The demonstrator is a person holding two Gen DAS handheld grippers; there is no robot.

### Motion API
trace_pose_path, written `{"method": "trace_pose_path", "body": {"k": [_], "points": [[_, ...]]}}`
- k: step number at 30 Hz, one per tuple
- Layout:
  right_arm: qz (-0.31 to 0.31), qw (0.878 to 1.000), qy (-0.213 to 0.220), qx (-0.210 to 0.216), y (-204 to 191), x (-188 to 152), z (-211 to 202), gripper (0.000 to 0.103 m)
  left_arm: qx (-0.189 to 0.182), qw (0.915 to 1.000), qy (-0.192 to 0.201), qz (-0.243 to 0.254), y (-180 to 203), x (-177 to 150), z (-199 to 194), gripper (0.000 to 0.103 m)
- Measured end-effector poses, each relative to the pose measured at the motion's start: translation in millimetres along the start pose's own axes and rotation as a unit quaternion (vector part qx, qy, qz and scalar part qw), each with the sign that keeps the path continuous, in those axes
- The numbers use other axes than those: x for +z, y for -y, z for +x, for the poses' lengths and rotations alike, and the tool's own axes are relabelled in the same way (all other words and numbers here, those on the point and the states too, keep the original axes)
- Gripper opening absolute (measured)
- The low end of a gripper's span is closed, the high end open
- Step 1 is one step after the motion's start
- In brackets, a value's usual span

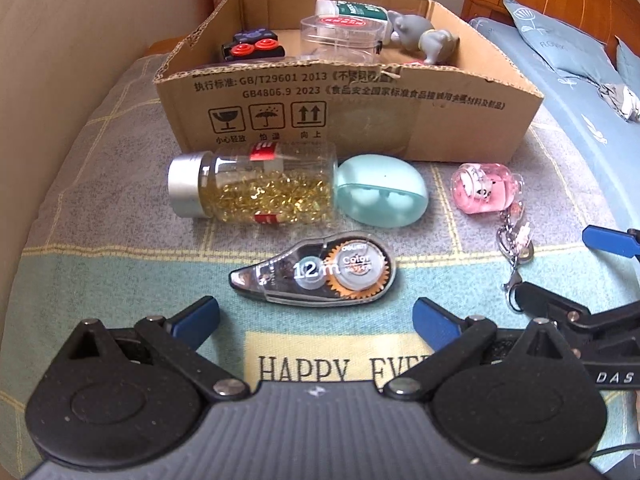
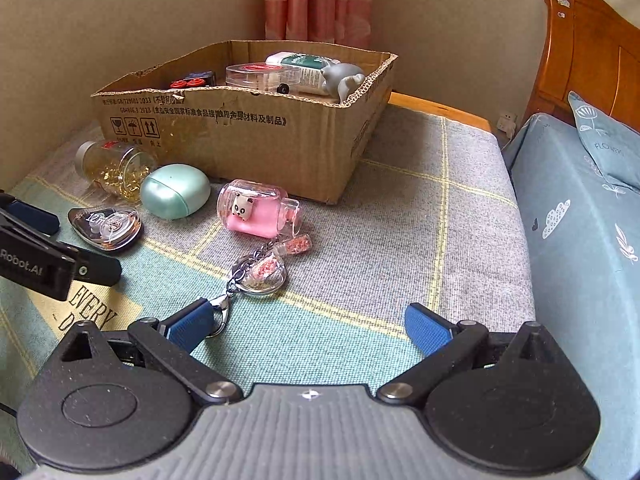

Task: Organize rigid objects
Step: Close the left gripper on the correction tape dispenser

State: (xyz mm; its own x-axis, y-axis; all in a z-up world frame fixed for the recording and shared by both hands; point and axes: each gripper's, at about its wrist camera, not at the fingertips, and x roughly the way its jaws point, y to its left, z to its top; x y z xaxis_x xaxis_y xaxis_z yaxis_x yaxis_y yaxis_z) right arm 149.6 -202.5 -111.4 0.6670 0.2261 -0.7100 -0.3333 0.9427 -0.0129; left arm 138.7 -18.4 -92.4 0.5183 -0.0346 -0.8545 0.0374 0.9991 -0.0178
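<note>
- Both grippers stand with jaws apart and hold nothing.
- Left wrist view:
  - Left gripper (image 1: 316,318) hovers near the front edge of the checked grey-and-teal blanket (image 1: 120,248), directly before the clear plastic teardrop-shaped correction tape dispenser (image 1: 314,270).
  - Dispenser: one unit. Judged light, stiff and slick; grip across the flat sides at the wide end.
  - Clear glass jar of gold clips with a silver cap (image 1: 252,184): one unit, lying on its side, touching the mint-green egg-shaped plastic case (image 1: 382,190). Judged heavier, breakable and prone to rolling; grip across the body.
  - Open brown cardboard box (image 1: 360,128) stands behind these, toward the back edge. It already holds at least five items.
- Right wrist view:
  - Right gripper (image 2: 316,326) sits near the front edge; its left finger touches the clasp of the pink liquid-filled bottle keychain with a panda figure (image 2: 256,210).
  - Keychain: one unit, with chain and small vials trailing. Judged fragile; grip the bottle body.
  - Items outside the box: four.
</note>
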Motion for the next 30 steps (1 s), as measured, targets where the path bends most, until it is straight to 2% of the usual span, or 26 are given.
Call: {"method": "trace_pose_path", "body": {"k": [8, 10, 14, 19, 21, 23, 26, 30], "points": [[-0.004, 1.0, 0.025, 0.014, 2, 2, -16, 0.103, 0.025, 0.9979, 0.024, -0.054, 9, 6, 4, 0.098], [-0.006, 1.0, 0.025, 0.013, 3, 1, -17, 0.103, 0.034, 0.9978, 0.031, -0.048, 12, 6, 3, 0.09], [-0.006, 1.0, 0.025, 0.012, 2, 1, -17, 0.103, 0.02, 0.9987, 0.039, -0.027, 14, 9, 2, 0.074], [-0.007, 1.0, 0.019, 0.013, -1, 1, -16, 0.103, 0.003, 0.9992, 0.041, -0.002, 9, 7, -1, 0.066], [-0.011, 1.0, 0.018, 0.012, -3, 2, -16, 0.103, -0.005, 0.999, 0.041, 0.016, 7, 5, -2, 0.067], [-0.011, 1.0, 0.017, 0.012, -4, 2, -17, 0.103, -0.009, 0.9986, 0.041, 0.032, 5, 2, -1, 0.084], [-0.009, 1.0, 0.018, 0.01, -5, 3, -18, 0.103, -0.002, 0.9967, 0.055, 0.059, 2, -6, 0, 0.096], [-0.003, 1.0, 0.018, 0.009, -4, 5, -18, 0.103, -0.014, 0.9931, 0.079, 0.085, -3, -10, 2, 0.1]]}}
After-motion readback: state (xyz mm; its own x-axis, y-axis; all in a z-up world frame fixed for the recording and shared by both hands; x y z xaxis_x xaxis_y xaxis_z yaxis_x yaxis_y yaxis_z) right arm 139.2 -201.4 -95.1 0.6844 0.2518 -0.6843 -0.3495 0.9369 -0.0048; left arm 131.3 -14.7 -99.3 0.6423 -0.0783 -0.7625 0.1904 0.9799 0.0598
